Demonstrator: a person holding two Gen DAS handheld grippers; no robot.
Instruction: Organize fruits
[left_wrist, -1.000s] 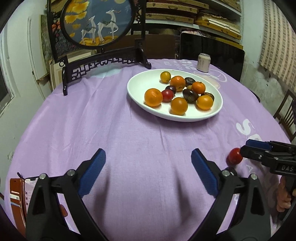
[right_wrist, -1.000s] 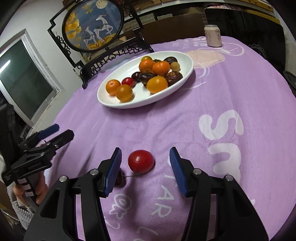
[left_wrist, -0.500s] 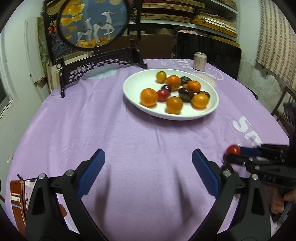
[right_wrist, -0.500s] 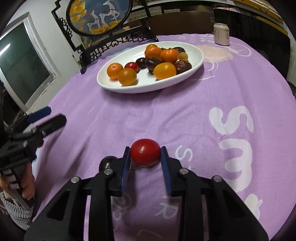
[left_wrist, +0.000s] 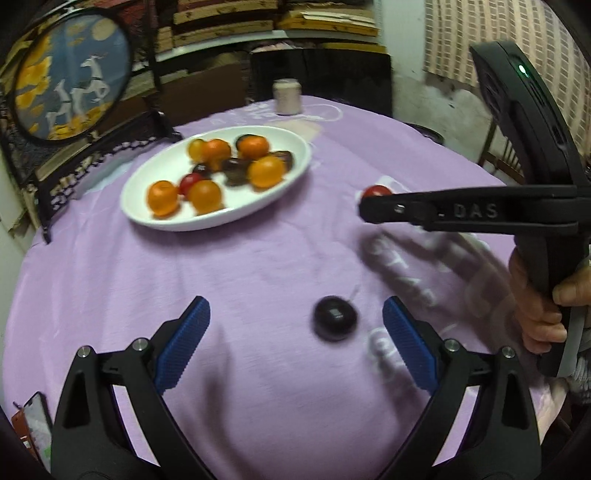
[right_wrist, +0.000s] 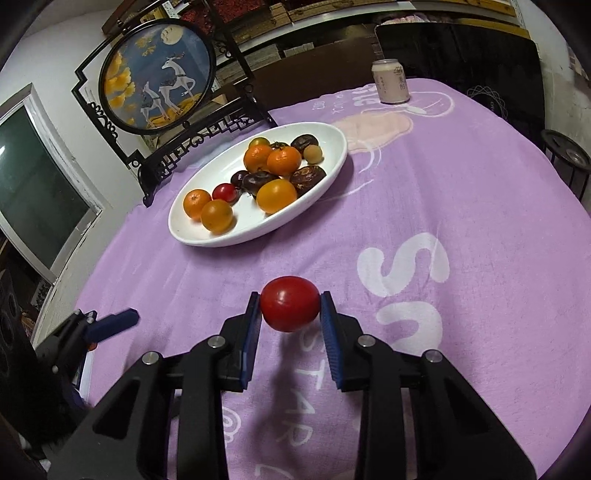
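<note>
White plate (right_wrist: 325, 192) holds oranges (right_wrist: 283, 160) (dark fruits too) — one cherry tomato (right_wrist: 224, 192).

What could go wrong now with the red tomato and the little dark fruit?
The red tomato is round and smooth, pinched only at its sides by the right tool, so it might slip out on the way to the white plate.

The plate is already crowded, so a dropped tomato could knock the oranges around.

The dark fruit lies loose on the purple cloth between the open fingers of the left tool; a bump might roll it away.
</note>
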